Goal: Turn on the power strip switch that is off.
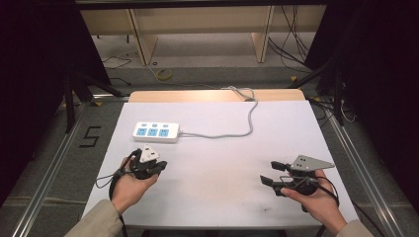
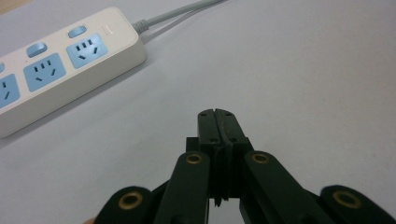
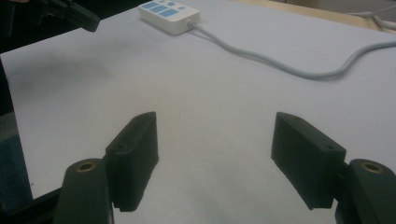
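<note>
White table [image 1: 217, 163] holds power strip [image 1: 155, 131] just beyond closed left claw [image 1: 162, 165].

Readable marks, as I see them from above my claws:

1. The figure "5" [image 1: 90, 137], black tape, set on the grey floor left of the table [image 1: 217, 207], level with the power strip [image 1: 155, 132].

2. Power strip: a faint mark by its cable end, too small for me to read.
</note>
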